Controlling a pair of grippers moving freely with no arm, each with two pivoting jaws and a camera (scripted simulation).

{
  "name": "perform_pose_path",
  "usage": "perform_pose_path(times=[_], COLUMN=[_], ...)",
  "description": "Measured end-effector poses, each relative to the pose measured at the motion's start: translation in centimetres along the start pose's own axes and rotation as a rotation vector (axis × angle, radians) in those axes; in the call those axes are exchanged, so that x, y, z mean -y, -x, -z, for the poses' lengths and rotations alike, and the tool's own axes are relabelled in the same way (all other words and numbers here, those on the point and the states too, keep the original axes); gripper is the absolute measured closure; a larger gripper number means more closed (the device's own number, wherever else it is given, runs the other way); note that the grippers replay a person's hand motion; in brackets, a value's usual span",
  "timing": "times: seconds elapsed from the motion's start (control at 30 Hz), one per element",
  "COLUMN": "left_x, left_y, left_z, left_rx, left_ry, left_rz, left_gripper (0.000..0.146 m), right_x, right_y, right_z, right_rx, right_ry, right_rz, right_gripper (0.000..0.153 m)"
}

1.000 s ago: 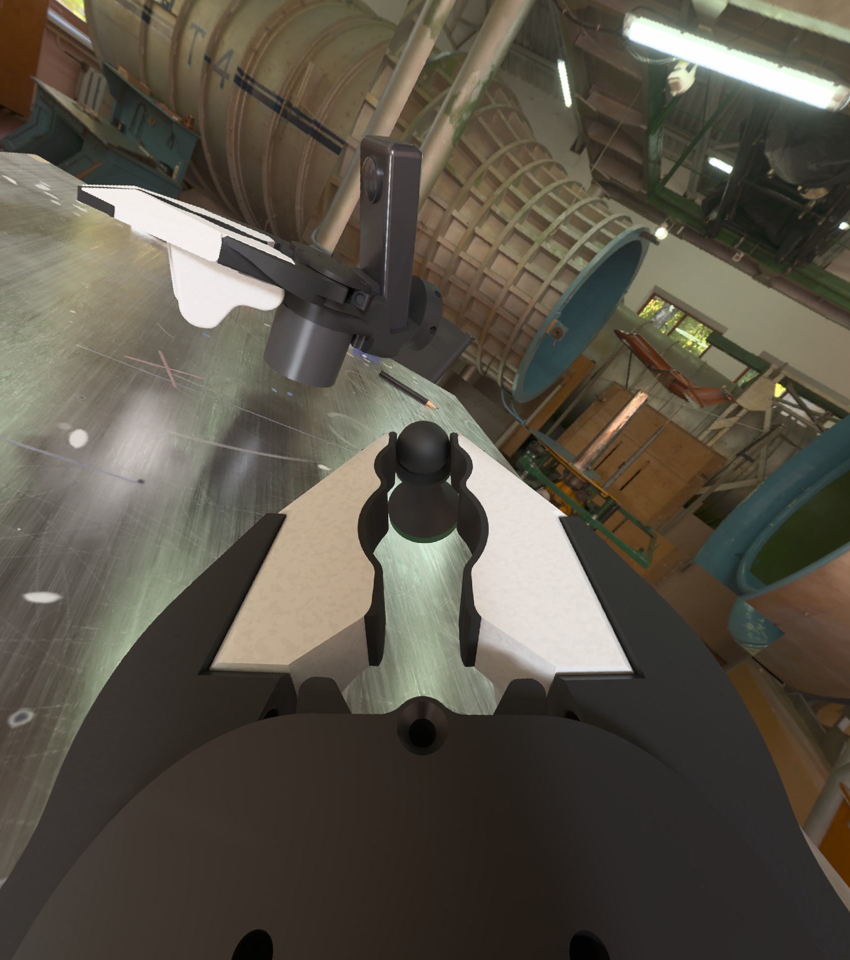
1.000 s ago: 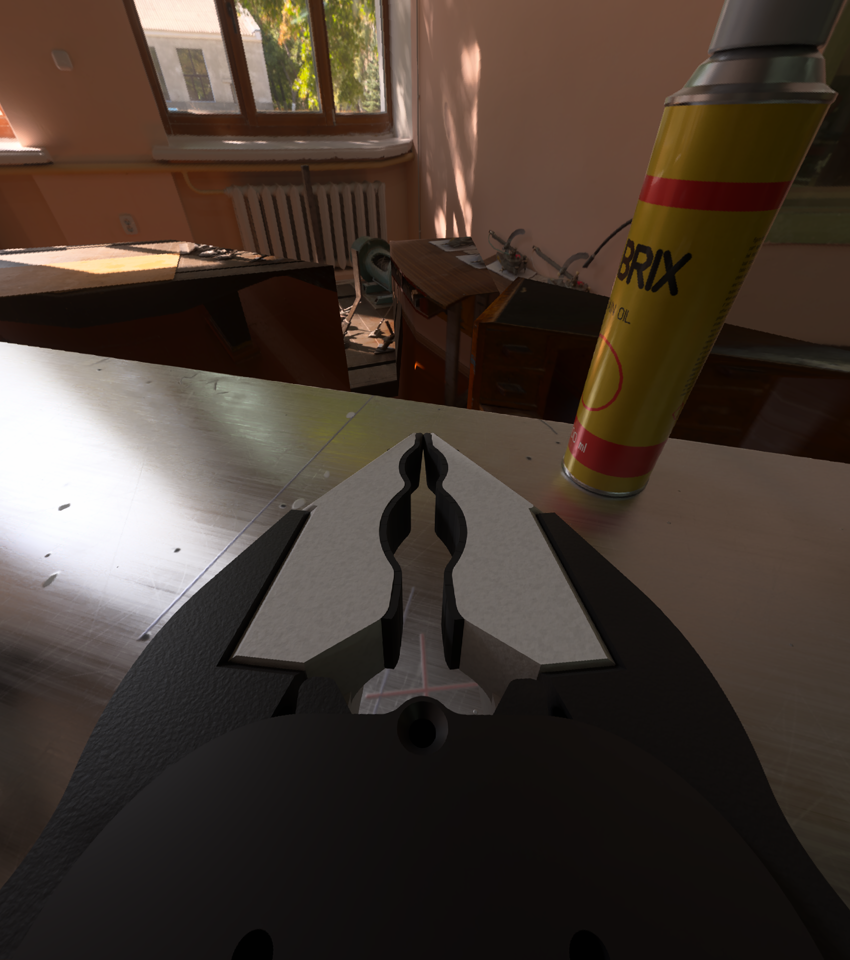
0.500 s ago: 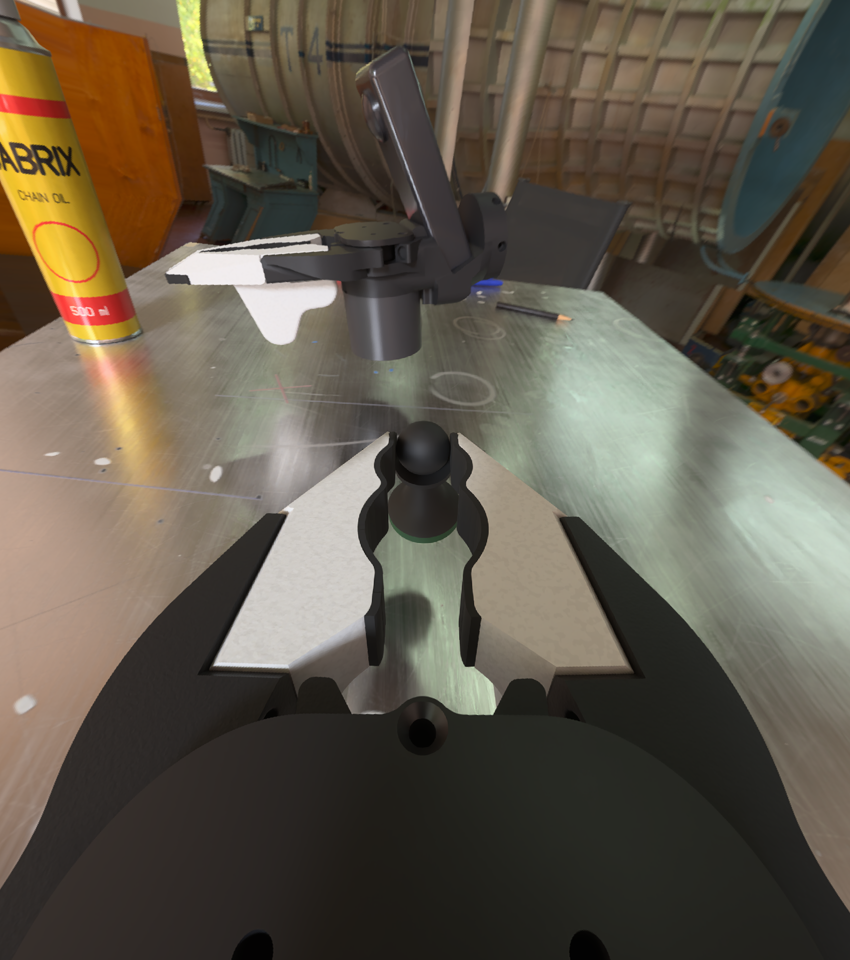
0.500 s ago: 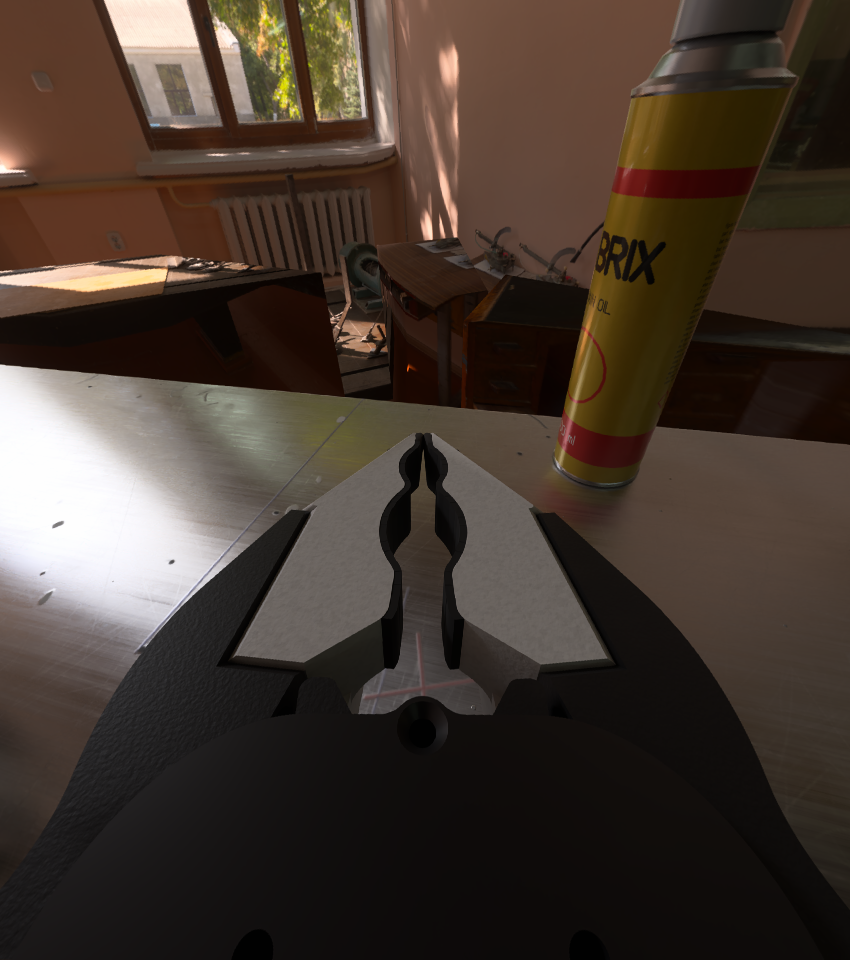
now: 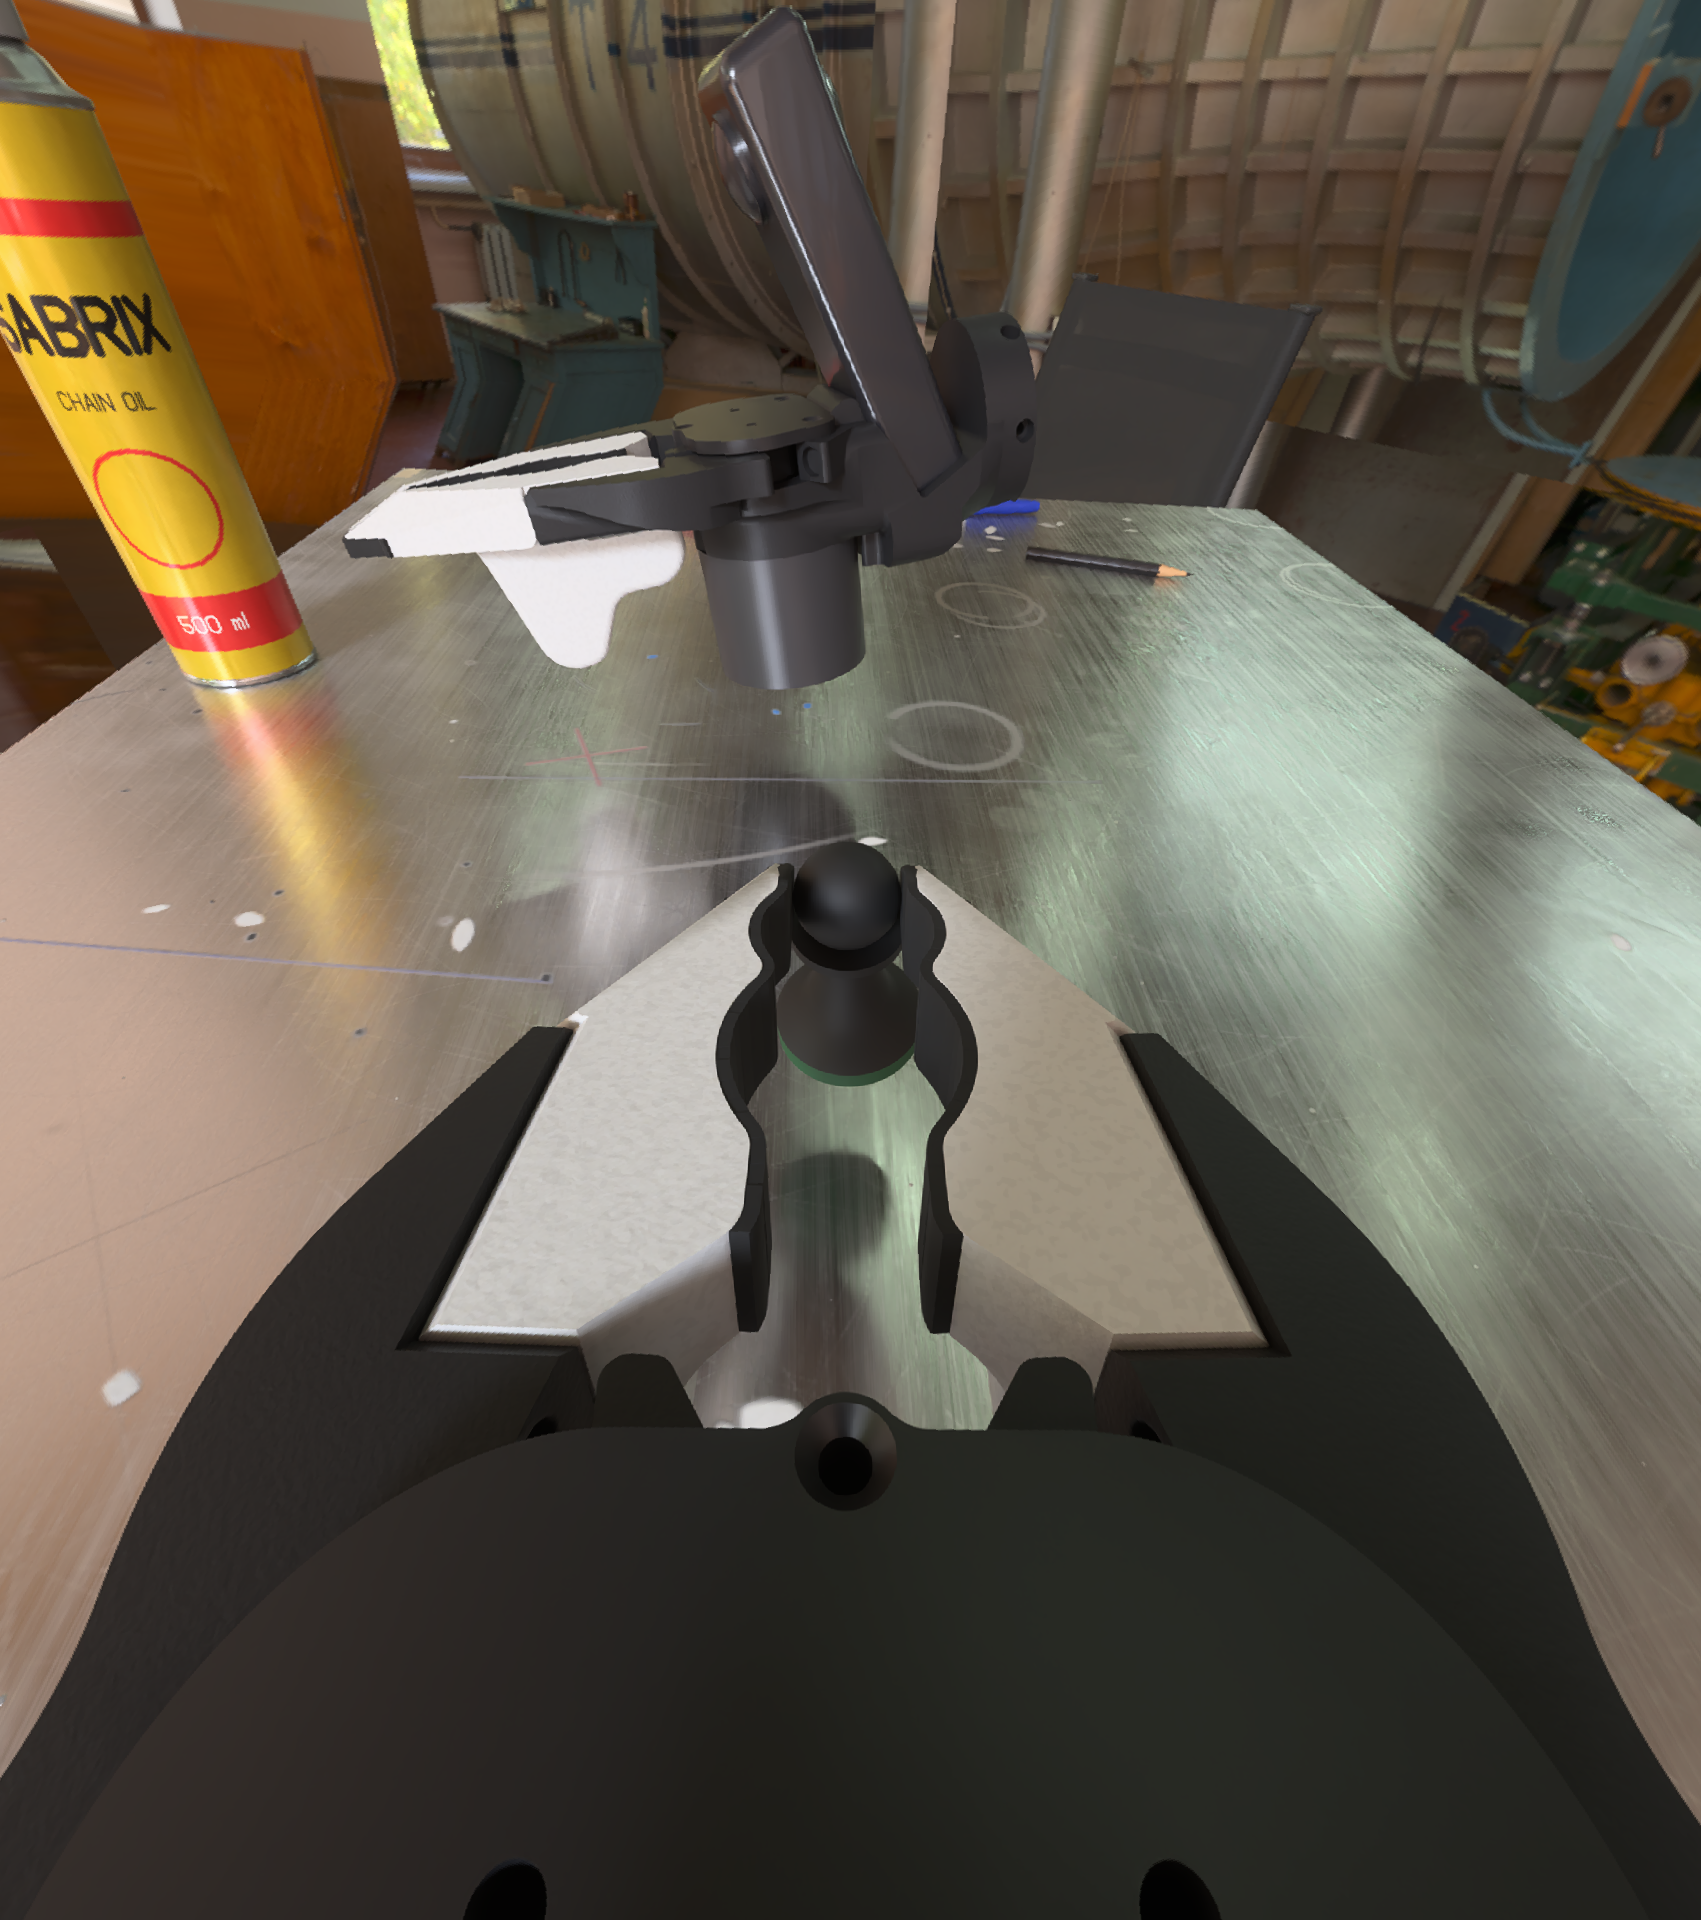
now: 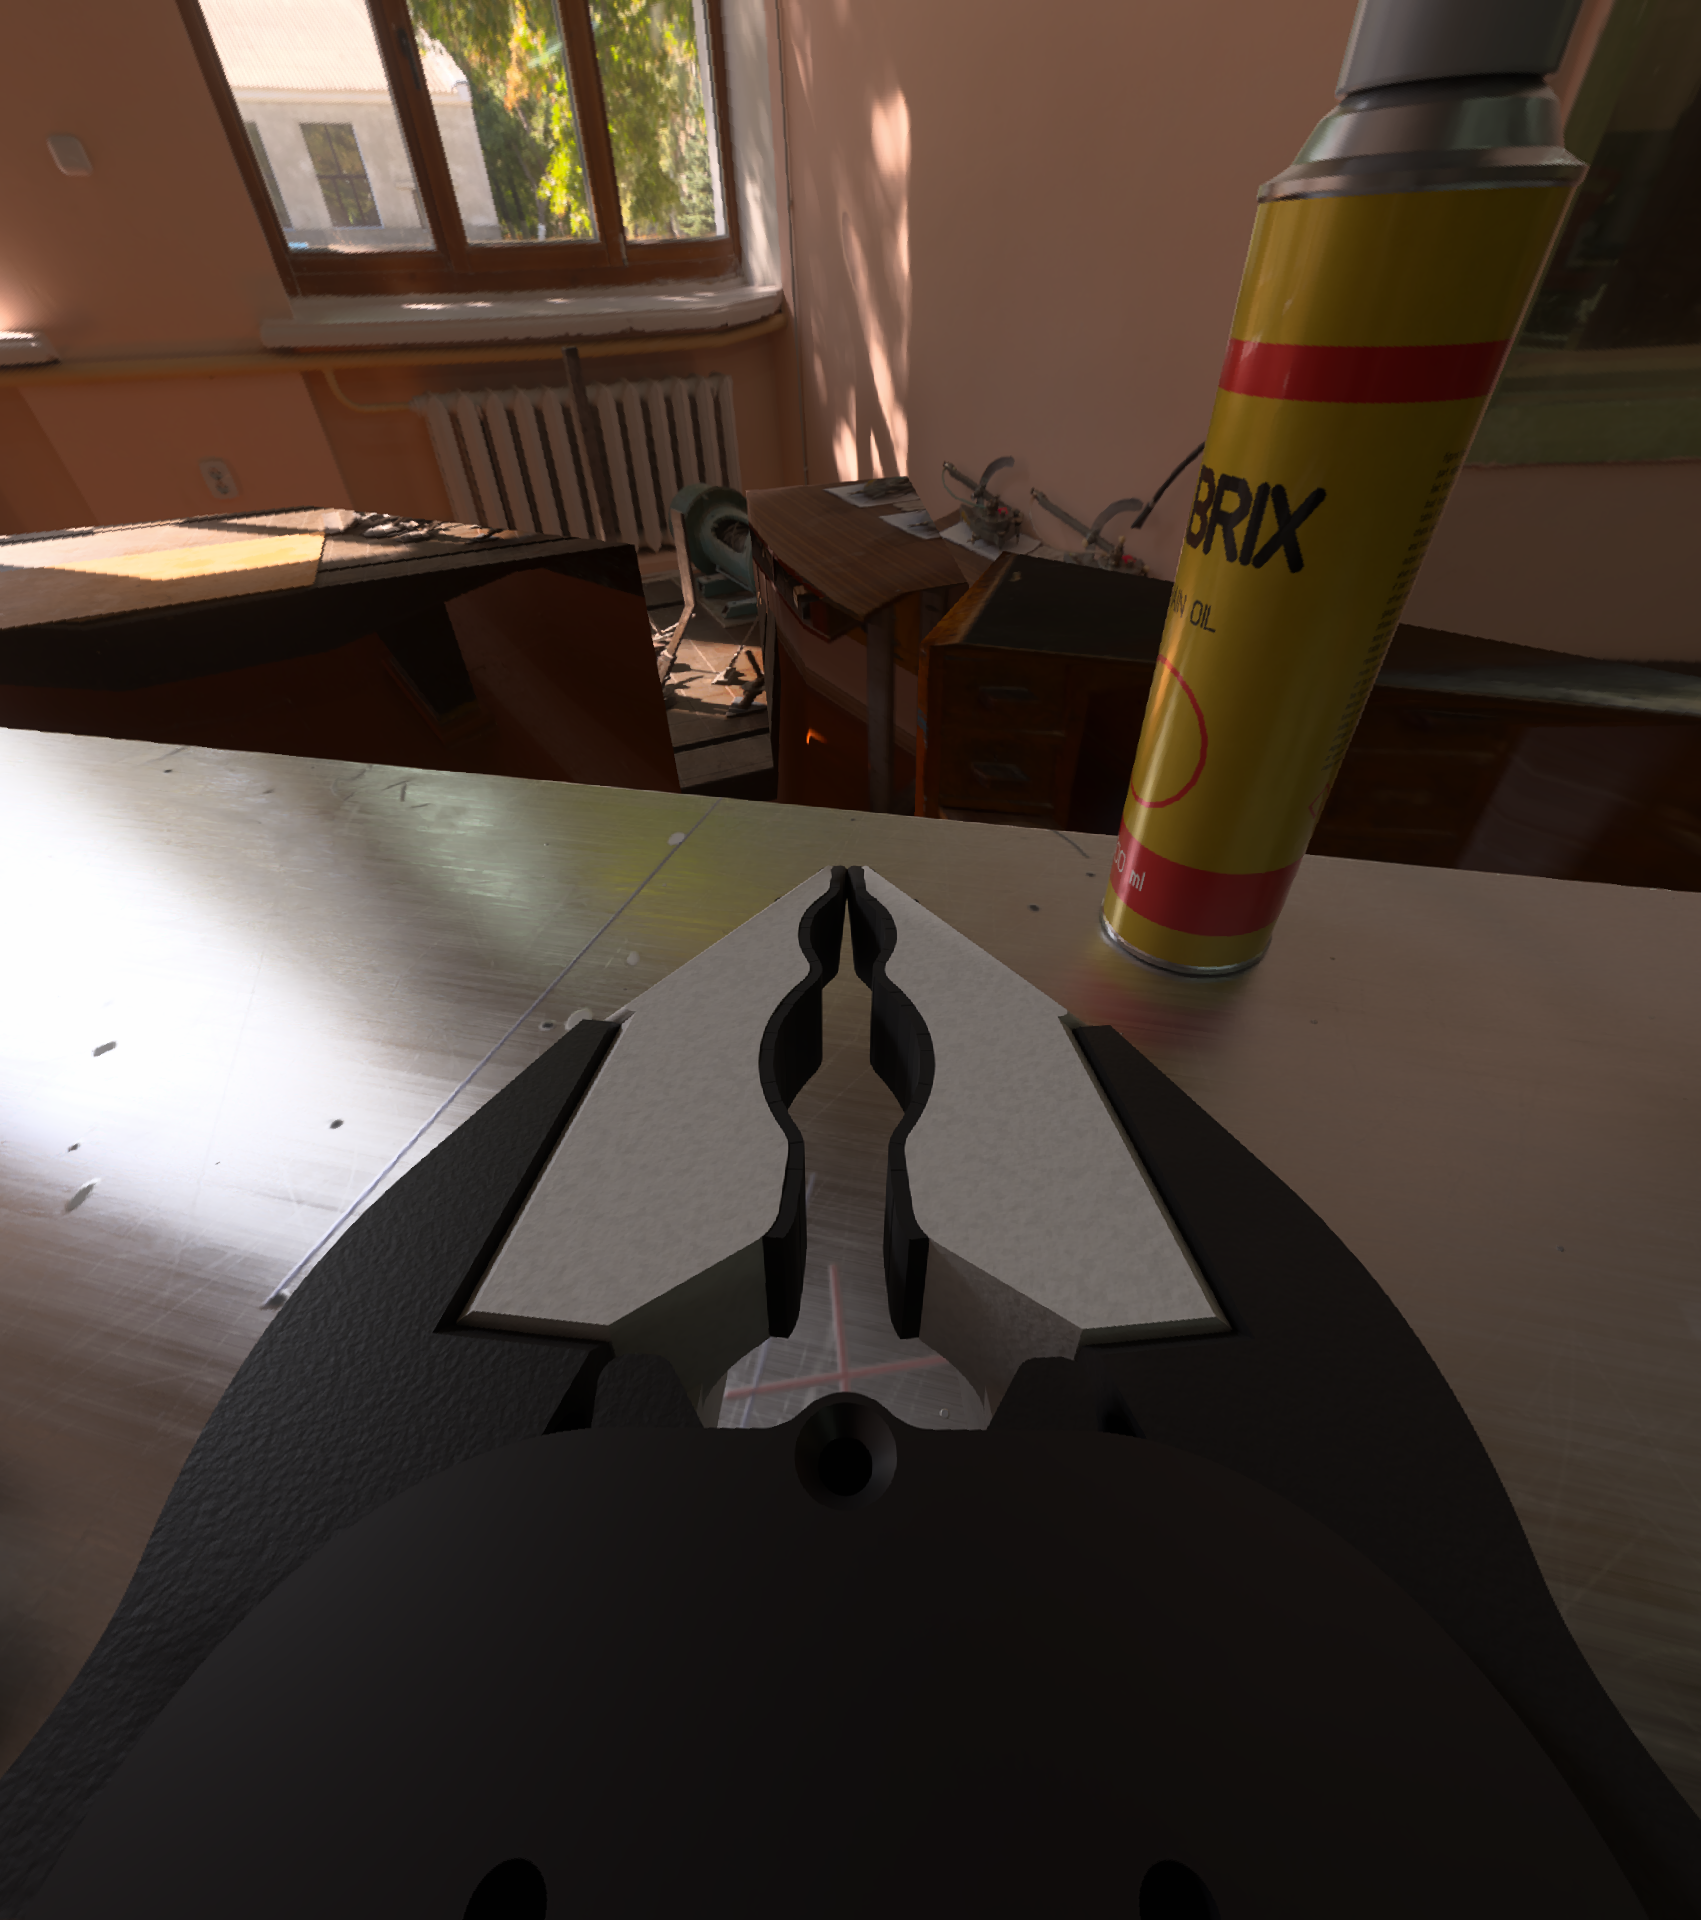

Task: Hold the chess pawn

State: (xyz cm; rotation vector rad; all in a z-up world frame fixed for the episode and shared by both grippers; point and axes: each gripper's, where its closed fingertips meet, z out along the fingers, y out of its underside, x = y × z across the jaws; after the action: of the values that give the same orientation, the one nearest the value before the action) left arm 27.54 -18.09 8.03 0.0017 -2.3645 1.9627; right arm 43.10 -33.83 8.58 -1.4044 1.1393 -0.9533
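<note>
Left gripper [image 5: 846, 894]: clenched on the chess pawn, its two white fingers [image 5: 617, 1122] pressed against the piece from either side.
Chess pawn [image 5: 844, 977]: black, with a round head and a green felt base; it sits upright between the left gripper's fingertips, the head level with the tips, the base clear of the table with its shadow on the metal below.
Table [image 5: 1345, 935]: brushed metal, scratched and flecked with white spots, stretching ahead of and under the left gripper.
Right gripper [image 6: 846, 883]: clenched on nothing, fingertips meeting with only a thin slit between them; it hovers above the table. In the left wrist view it hangs ahead of the left gripper [image 5: 368, 540], seen side-on, pointing left.
Spray can [image 6: 1313, 582]: yellow with red bands and a grey top, upright on the table just ahead and to the right of the right gripper's tips; from the left gripper it stands far ahead on the left [image 5: 98, 364].
Pencil [image 5: 1106, 564]: lying flat, well ahead of the left gripper, beyond the right gripper.
Red cross mark [image 5: 591, 753]: on the table ahead of the left gripper, below the right gripper.
</note>
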Motion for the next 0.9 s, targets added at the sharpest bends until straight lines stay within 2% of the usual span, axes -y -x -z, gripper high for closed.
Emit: perform_pose_path(times=[0.9], left_x=[0.02], left_y=[0.14], left_z=[-0.03], left_rx=[0.0], left_ry=[0.005], left_rz=[0.006], left_gripper=[0.126], right_x=[0.04], right_y=[-0.01], right_z=[0.01], right_rx=[0.006], right_ry=[-0.004], right_rz=[0.0], right_gripper=[0.153])
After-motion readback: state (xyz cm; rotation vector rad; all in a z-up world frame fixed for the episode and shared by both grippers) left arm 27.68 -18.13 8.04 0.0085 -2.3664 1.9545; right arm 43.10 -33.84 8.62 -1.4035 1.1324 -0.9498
